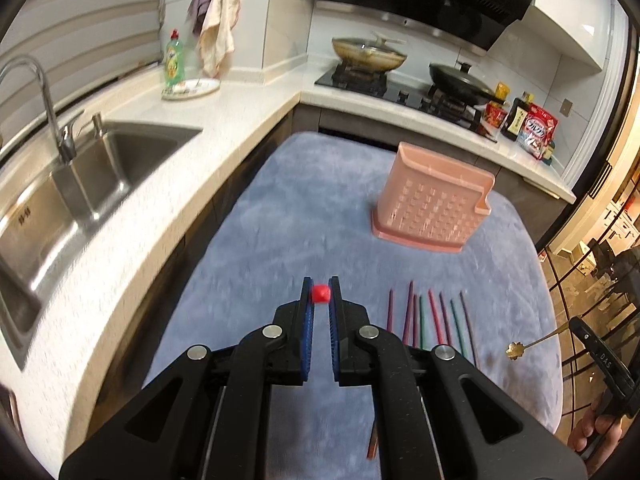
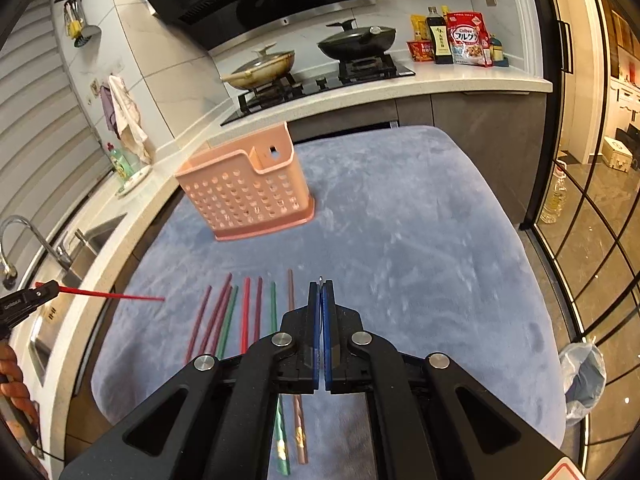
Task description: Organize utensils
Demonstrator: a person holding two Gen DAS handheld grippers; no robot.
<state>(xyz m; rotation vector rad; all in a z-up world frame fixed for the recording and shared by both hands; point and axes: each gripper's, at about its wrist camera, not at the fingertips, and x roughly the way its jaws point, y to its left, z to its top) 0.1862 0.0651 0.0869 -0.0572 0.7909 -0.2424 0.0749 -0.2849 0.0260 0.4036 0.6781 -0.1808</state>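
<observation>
My left gripper (image 1: 321, 284) is shut on the end of a red chopstick (image 1: 321, 293), held above the blue cloth table (image 1: 300, 200). In the right wrist view that red chopstick (image 2: 108, 293) sticks out level from the left gripper (image 2: 44, 290) at the left edge. My right gripper (image 2: 322, 283) is shut on the thin handle of a gold utensil with a flower-shaped head (image 1: 516, 350). Only the handle's tip (image 2: 321, 279) shows between the pads. Several coloured chopsticks (image 2: 244, 312) lie side by side on the cloth. A pink perforated holder (image 2: 248, 192) stands further back.
A steel sink (image 1: 80, 184) with a tap is set in the white counter (image 1: 224, 128) on the left. A stove (image 2: 320, 80) with two lidded pans and food packets (image 2: 464, 40) are at the back. A glass partition (image 2: 592, 240) and a bagged bin (image 2: 582, 376) are on the right.
</observation>
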